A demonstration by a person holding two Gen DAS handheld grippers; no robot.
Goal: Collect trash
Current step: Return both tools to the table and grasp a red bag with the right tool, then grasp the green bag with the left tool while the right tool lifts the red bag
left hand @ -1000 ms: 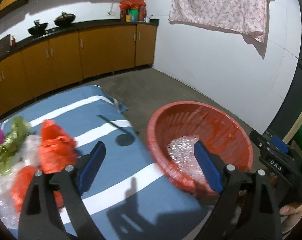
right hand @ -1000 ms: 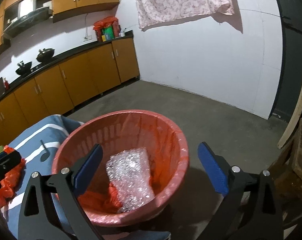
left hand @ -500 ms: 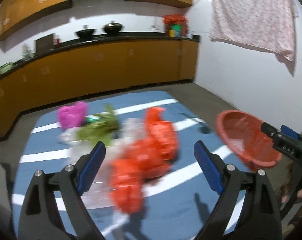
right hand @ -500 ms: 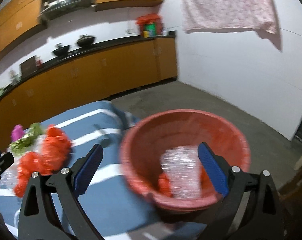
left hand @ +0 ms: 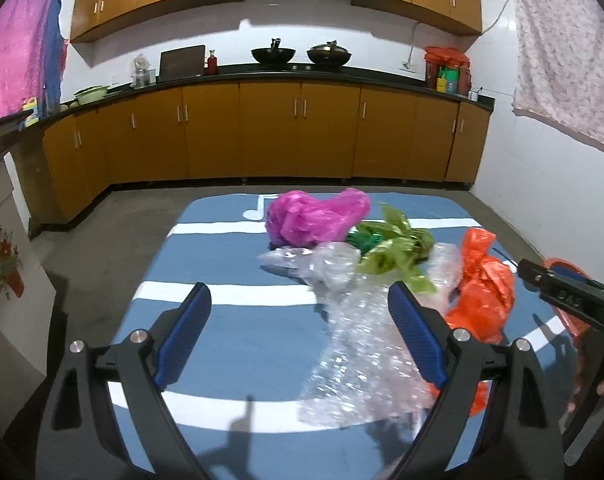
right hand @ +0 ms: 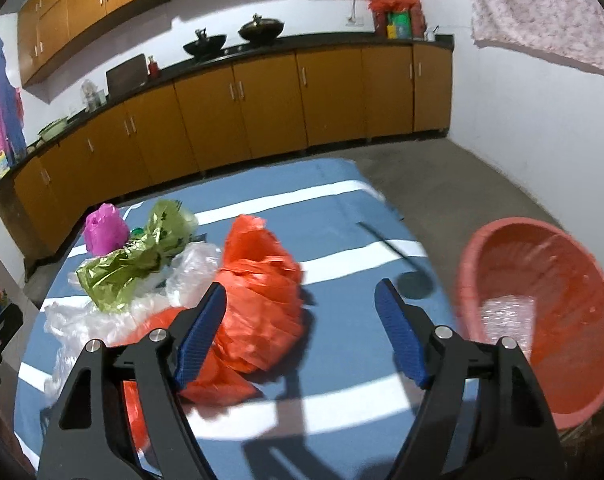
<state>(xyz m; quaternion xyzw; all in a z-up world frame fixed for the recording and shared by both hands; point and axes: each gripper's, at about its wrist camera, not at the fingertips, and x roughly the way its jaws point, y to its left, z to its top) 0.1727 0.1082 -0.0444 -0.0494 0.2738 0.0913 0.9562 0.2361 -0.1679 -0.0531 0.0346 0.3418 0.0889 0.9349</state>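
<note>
- A blue cloth with white stripes (left hand: 230, 344) covers the table and carries a heap of trash toward its right side in the left wrist view.
- A red basin (right hand: 542, 280) stands just off the table's right edge in the right wrist view, with a piece of bubble wrap (right hand: 506, 316) lying inside it.
- A sheet of clear bubble wrap (left hand: 362, 360) is the widest piece in the heap, lying nearest the left gripper.
- An orange plastic bag (right hand: 262, 292) sits crumpled at the heap's right end, touching the clear plastic.
- A magenta bag (left hand: 314, 220) lies at the far end of the heap, next to green wrapping (left hand: 394, 252).
- The left gripper (left hand: 298, 340) hovers over the cloth with its fingers spread wide and nothing between them; its right finger (left hand: 416, 344) stands in front of the bubble wrap.
- The right gripper (right hand: 298, 332) has its fingers closing but not gripping; the orange bag lies beneath and behind its left finger (right hand: 200, 336), with bare cloth showing across most of the gap.
</note>
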